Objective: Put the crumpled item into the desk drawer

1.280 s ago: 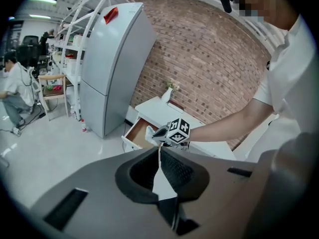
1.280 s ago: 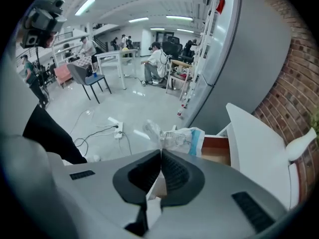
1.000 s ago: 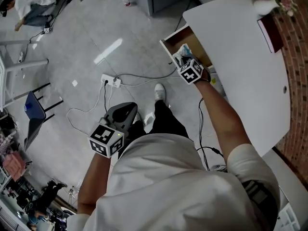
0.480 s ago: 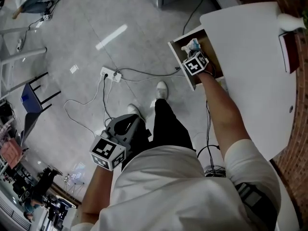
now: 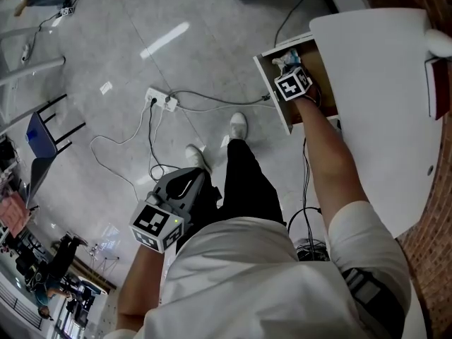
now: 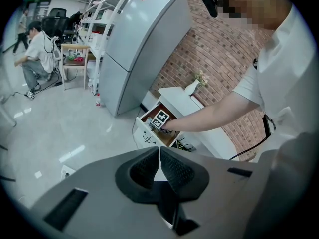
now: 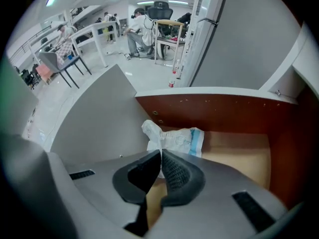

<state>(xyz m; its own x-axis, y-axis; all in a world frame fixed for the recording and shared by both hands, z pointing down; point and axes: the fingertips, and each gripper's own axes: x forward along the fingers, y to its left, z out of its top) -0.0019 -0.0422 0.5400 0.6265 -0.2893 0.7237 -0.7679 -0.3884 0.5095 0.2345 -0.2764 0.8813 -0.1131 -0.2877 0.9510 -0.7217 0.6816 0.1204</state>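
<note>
- Crumpled white wrapper with a pale blue band (image 7: 174, 138): thin paper or film, I cannot tell which. Judged very light, soft and springy, not fragile. It is inside the drawer, near the corner where a pale grey wall meets a red-brown one. Whether it touches the drawer floor cannot be told.
- Hold: a pinch on any raised fold should serve, and the nearest white fold is the one taken. On release it may cling to the pads or spring open.
- Right claw (image 7: 161, 156): jaws together, clamped on that near fold. The bulk of the wrapper lies just beyond the tips.
- Open drawer with a white front, red-brown wooden walls and a pale wooden floor (image 7: 224, 108): pulled out from the white bench (image 5: 381, 83).
- Right arm: bare forearm (image 5: 328, 154) stretched forward and down, with the claw dipped into the drawer from above.
- Left claw (image 6: 159, 151): jaws together with nothing between them. It is held low at the person's left side over the grey floor (image 5: 141, 104), well apart from the bench.
</note>
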